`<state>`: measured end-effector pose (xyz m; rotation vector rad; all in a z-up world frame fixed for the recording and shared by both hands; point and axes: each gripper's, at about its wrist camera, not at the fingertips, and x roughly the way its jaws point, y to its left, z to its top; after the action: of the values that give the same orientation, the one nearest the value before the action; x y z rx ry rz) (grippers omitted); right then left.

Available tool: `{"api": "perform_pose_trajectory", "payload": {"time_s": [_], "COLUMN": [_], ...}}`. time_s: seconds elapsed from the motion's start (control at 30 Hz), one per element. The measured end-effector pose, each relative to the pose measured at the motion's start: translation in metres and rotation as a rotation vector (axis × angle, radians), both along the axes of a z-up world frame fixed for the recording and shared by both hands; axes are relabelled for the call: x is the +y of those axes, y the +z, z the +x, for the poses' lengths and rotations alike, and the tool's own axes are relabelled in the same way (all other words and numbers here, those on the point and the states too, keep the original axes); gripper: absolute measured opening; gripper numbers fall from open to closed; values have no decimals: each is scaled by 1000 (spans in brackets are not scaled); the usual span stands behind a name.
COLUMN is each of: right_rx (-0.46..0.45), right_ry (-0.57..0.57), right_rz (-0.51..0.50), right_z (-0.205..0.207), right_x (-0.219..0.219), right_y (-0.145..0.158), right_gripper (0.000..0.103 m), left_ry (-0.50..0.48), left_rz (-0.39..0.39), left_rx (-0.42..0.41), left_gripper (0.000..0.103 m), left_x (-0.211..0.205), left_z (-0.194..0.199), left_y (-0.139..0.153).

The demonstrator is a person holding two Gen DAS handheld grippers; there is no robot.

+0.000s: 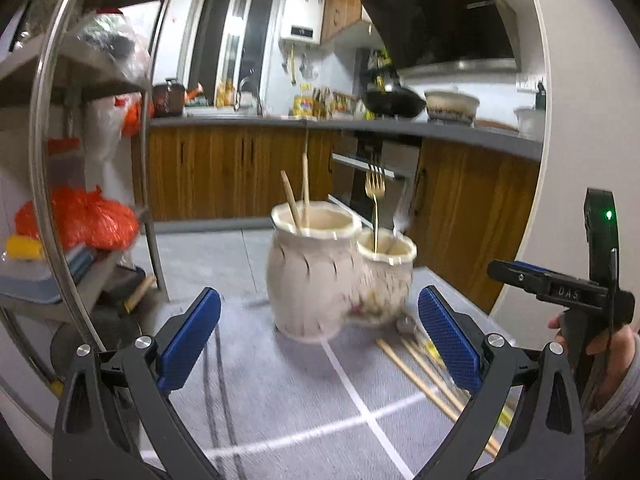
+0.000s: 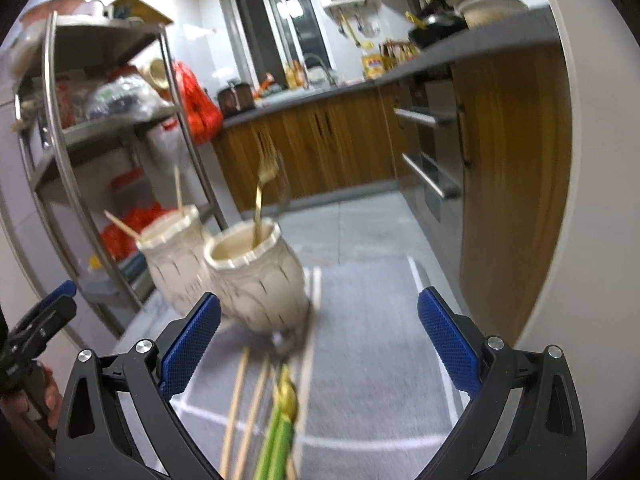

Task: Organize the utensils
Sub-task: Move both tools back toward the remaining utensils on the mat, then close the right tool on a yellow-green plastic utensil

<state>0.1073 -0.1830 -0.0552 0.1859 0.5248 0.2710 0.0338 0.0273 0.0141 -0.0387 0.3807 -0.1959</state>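
Observation:
Two cream ceramic jars stand side by side on a grey mat. The larger jar [image 1: 312, 276] [image 2: 176, 256] holds two wooden chopsticks [image 1: 298, 200]. A gold fork [image 1: 375, 204] [image 2: 262, 192] stands in the smaller jar [image 1: 386, 276] [image 2: 256, 280]. Several loose chopsticks [image 1: 424, 380] [image 2: 240, 400] and green-handled gold utensils [image 2: 282, 420] lie on the mat in front of the jars. My left gripper [image 1: 318, 344] is open and empty, facing the jars. Over the loose utensils my right gripper [image 2: 318, 344] stands open, with nothing held between its blue pads.
The grey mat [image 1: 280, 400] [image 2: 372, 360] bears white tape lines. A metal shelf rack [image 1: 92, 160] [image 2: 100, 160] with bags stands to the left. Wooden cabinets [image 1: 240, 168] and a counter run behind and to the right. A hand with the other gripper [image 1: 580, 292] shows at the right edge.

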Motion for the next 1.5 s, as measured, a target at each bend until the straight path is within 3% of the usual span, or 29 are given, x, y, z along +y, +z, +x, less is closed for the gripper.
{"api": "perform_pose_trajectory", "payload": {"time_s": [0.3,0.5,0.87,1.03,1.13,1.37,1.5], "right_rx": [124,166,230,262,276,288,326], "right_ry": [113,149,212,268,272,252,271], "right_rz": [-218,-243,-197,-151,-111,-131,-109], "right_z": [-4,-3,4,5,8,15,22], "right_x": [34,37,40,44,40,41,41], "right_y": [-29,-38,-46,-50,-48,-49,-55], "right_gripper": [97,94,38,16,9,9,14], "left_ry": [-41,-45,-41,-41,-43,-44,-51], "left_rz": [61,85,97,105,108,127,137], "left_rx": [124,144,160,156,153,154,154], "left_gripper": [98,98,97,97,97,97,97], "left_x": [-19,-23,-24,-27,-28,-32,-35], "left_z": [8,8,11,12,11,10,9], "left_y": [-30,-34,-36,-36,-36,-36,-36]}}
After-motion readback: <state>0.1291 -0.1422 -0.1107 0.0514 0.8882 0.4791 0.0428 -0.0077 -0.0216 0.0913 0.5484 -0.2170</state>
